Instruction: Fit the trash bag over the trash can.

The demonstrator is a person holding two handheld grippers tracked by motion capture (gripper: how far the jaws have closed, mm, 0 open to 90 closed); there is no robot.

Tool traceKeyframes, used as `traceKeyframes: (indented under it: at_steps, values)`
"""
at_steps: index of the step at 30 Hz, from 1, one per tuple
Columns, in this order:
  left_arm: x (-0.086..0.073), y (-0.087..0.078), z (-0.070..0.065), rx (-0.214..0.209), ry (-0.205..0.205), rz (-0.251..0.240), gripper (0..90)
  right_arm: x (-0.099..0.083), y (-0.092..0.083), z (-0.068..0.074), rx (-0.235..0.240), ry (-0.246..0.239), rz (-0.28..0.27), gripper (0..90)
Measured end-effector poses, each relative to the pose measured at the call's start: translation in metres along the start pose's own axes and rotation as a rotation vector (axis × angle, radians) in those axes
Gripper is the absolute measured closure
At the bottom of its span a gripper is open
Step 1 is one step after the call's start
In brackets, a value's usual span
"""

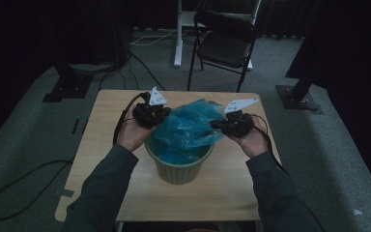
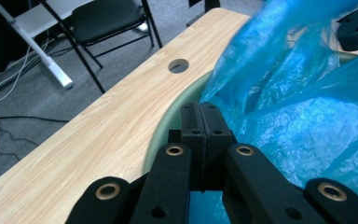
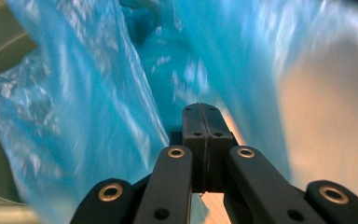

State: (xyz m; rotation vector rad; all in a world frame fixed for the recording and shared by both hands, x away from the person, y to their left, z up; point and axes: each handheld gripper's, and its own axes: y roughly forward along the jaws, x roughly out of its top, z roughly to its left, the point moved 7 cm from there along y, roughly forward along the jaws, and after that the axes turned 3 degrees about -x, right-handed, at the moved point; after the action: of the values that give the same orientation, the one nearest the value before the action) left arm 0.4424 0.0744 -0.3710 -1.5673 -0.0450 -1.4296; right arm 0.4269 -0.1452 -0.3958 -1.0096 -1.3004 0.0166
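Blue bag [image 1: 186, 128] | in green bin [image 1: 178, 169] | between left gripper [image 1: 150, 115], right gripper [image 1: 232, 123]

The blue bag [image 1: 186, 129] is showing as thin, crinkled, glossy plastic, half see-through. The green bin [image 1: 178, 168] is looking like smooth, matt ribbed plastic. The table [image 1: 222, 188] is wearing a pale, smooth wood-grain top. The black jaws are appearing matt plastic, with brass-coloured rivets shining dully.

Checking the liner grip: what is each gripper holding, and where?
Both the left gripper and right gripper pinch the blue plastic bag at its upper edge.
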Motion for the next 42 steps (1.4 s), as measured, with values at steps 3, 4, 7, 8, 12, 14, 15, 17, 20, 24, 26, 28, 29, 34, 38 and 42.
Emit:
traceKeyframes:
  at_steps: [3,4,7,8,12,14,15,17,20,24,26,28,29,34,38,42]
  values:
    - [-0.003,-0.001,0.006,0.008,-0.016,0.004,89.6,0.0,0.0,-0.001,-0.001,0.002,0.001,90.0]
    - [-0.004,-0.001,0.008,0.012,-0.022,0.005,89.6,0.0,-0.001,-0.001,-0.001,0.002,0.002,90.0]
    - [-0.006,-0.002,0.013,0.019,-0.031,0.008,89.6,0.0,-0.001,-0.002,-0.003,0.002,0.002,90.0]
    - [-0.007,-0.002,0.015,0.022,-0.039,0.006,89.6,0.0,-0.001,-0.003,-0.003,0.003,0.002,90.0]
    - [-0.012,-0.002,0.021,0.031,-0.056,0.011,89.6,-0.001,0.0,-0.004,-0.005,0.005,0.006,90.0]
    - [-0.014,-0.002,0.025,0.037,-0.066,0.013,89.6,-0.002,0.0,-0.004,-0.005,0.006,0.007,90.0]
    - [-0.016,-0.002,0.026,0.038,-0.073,0.016,89.6,-0.002,0.0,-0.005,-0.006,0.008,0.007,90.0]
    - [-0.02,-0.001,0.03,0.042,-0.083,0.02,89.6,-0.002,0.0,-0.005,-0.006,0.009,0.01,90.0]
    - [-0.025,0.0,0.035,0.045,-0.1,0.028,89.6,-0.003,0.0,-0.006,-0.007,0.01,0.009,90.0]
    - [-0.029,0.0,0.038,0.045,-0.115,0.03,89.6,-0.001,0.0,-0.007,-0.006,0.016,0.006,90.0]
    - [-0.029,0.0,0.038,0.043,-0.111,0.028,89.6,0.001,0.001,-0.007,-0.006,0.018,-0.003,88.7]
    - [-0.028,0.0,0.037,0.043,-0.109,0.027,89.6,0.002,0.001,-0.007,-0.008,0.019,-0.004,87.4]
    - [-0.028,0.001,0.037,0.043,-0.11,0.027,89.6,0.004,0.002,-0.007,-0.011,0.018,-0.009,84.3]
    - [-0.027,0.001,0.035,0.039,-0.106,0.023,89.6,0.007,0.003,-0.01,-0.038,0.028,-0.02,75.7]
    - [-0.026,-0.001,0.033,0.035,-0.102,0.019,89.6,0.006,0.0,-0.013,-0.046,0.044,-0.036,71.0]
    - [-0.023,-0.002,0.028,0.026,-0.09,0.006,89.4,0.009,-0.006,-0.009,-0.035,0.035,-0.077,68.4]
